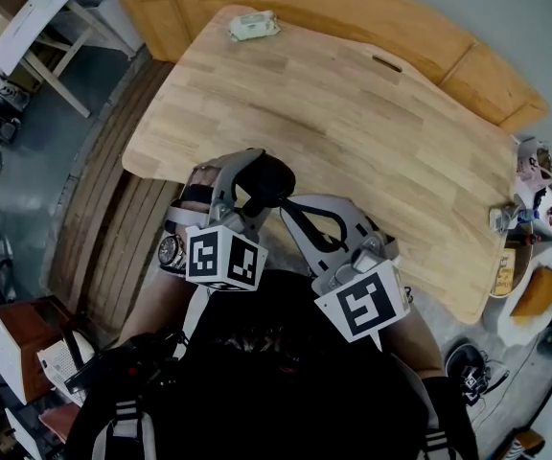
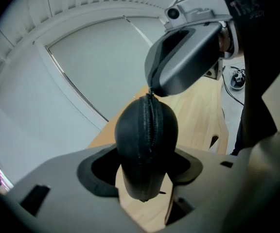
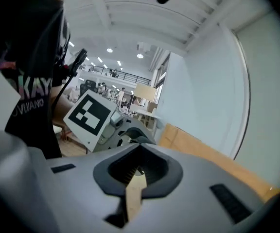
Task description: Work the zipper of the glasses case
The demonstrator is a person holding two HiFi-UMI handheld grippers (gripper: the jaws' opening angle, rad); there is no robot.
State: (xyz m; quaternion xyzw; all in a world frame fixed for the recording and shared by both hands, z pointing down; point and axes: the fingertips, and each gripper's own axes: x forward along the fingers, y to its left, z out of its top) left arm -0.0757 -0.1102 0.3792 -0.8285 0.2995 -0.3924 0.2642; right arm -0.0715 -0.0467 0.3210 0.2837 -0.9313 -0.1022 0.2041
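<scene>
Just inside the near edge of the surface (image 1: 353, 113), toward its left end, the glasses case (image 1: 268, 178) sits between the jaws of the left tongs (image 1: 247, 188). The right tongs (image 1: 295, 209) meet the case's end from the right. A packet (image 1: 254, 26) lies at the surface's far left corner, and small items (image 1: 502, 218) sit at its right edge.

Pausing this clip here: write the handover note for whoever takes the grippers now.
Left gripper: clamped on the case, held off the table.
Right gripper: shut, tips at the case's top end, on the zipper line; whether they pinch anything can't be told.
Done: case is up; the zipper stretch in view looks closed.
Left: run the zipper along.
</scene>
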